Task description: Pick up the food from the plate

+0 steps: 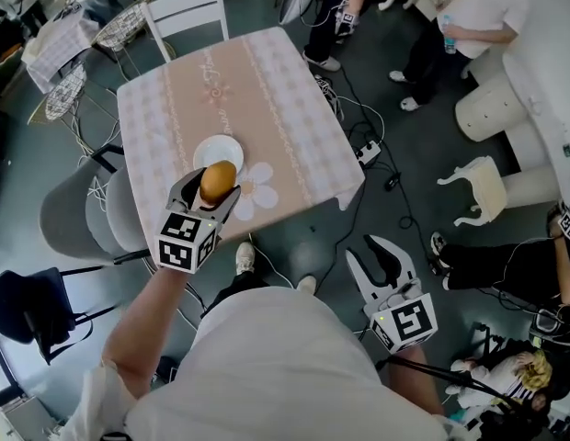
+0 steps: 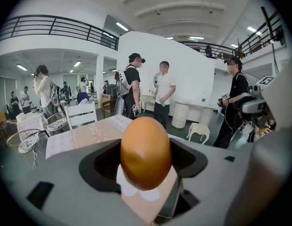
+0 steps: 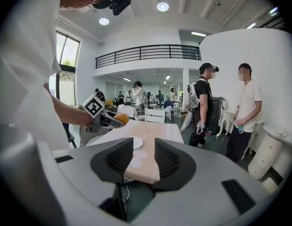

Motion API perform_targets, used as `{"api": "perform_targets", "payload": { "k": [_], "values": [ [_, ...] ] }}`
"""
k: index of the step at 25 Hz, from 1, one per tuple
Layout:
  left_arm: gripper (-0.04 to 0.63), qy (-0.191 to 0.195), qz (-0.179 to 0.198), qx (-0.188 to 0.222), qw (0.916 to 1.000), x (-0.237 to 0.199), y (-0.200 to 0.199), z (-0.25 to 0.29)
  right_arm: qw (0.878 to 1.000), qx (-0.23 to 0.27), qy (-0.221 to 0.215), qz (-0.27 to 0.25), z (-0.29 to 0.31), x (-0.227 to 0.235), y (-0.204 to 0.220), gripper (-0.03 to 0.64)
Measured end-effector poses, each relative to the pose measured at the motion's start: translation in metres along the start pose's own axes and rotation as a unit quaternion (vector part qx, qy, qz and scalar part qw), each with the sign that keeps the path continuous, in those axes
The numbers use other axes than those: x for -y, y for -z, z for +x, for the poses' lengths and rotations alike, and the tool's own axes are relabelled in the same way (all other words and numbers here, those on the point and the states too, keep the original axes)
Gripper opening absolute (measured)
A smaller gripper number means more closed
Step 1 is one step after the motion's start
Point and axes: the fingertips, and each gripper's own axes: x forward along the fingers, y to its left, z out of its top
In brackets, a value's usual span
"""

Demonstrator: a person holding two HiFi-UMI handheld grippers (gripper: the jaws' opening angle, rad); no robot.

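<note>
The left gripper (image 1: 214, 186) sits at centre left of the head view, its jaws pinching an orange-brown, egg-shaped piece of food (image 1: 218, 182) from both sides. In the left gripper view the food (image 2: 145, 153) fills the gap between the two grey jaws and stands upright, narrow end up. In the right gripper view the food (image 3: 121, 120) is held in the air, clear of the white plate (image 3: 135, 142) and to its left in the frame.

The plate (image 1: 221, 147) lies on the near half of a square table (image 1: 285, 108) covered with a pale pink patterned cloth; in the head view the food overlaps the plate's lower edge. A white chair (image 1: 187, 9) stands at the table's far side, upper left of the frame, and a grey chair (image 1: 74, 214) at its left side.

The right gripper (image 1: 375, 260) hangs off the table, at lower right of the head view over the dark floor. Its jaws are spread, with nothing between them.
</note>
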Motion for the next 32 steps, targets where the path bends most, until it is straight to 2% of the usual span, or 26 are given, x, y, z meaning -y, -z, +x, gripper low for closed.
{"api": "perform_targets", "payload": {
  "k": [9, 16, 19, 24, 32],
  "values": [
    [0.323, 0.033, -0.001, 0.055, 0.998, 0.104, -0.044, -0.064, 0.999, 0.023, -0.046, -0.014, -0.021, 0.01, 0.007, 0.133],
    [0.323, 0.05, 0.005, 0.081, 0.9955, 0.165, -0.068, -0.096, 0.996, 0.029, -0.074, -0.027, -0.038, 0.009, 0.012, 0.103],
    [0.324, 0.058, 0.015, 0.088, 0.9943, 0.186, -0.073, -0.101, 0.996, 0.027, -0.079, -0.034, -0.043, 0.01, 0.017, 0.078],
    [0.324, 0.074, 0.005, 0.093, 0.9929, 0.211, -0.077, -0.103, 0.996, 0.028, -0.08, -0.038, -0.053, 0.014, 0.021, 0.057],
    [0.324, 0.084, 0.006, 0.089, 0.9925, 0.224, -0.078, -0.098, 0.996, 0.027, -0.073, -0.047, -0.061, 0.02, 0.025, 0.029]
  ]
}}
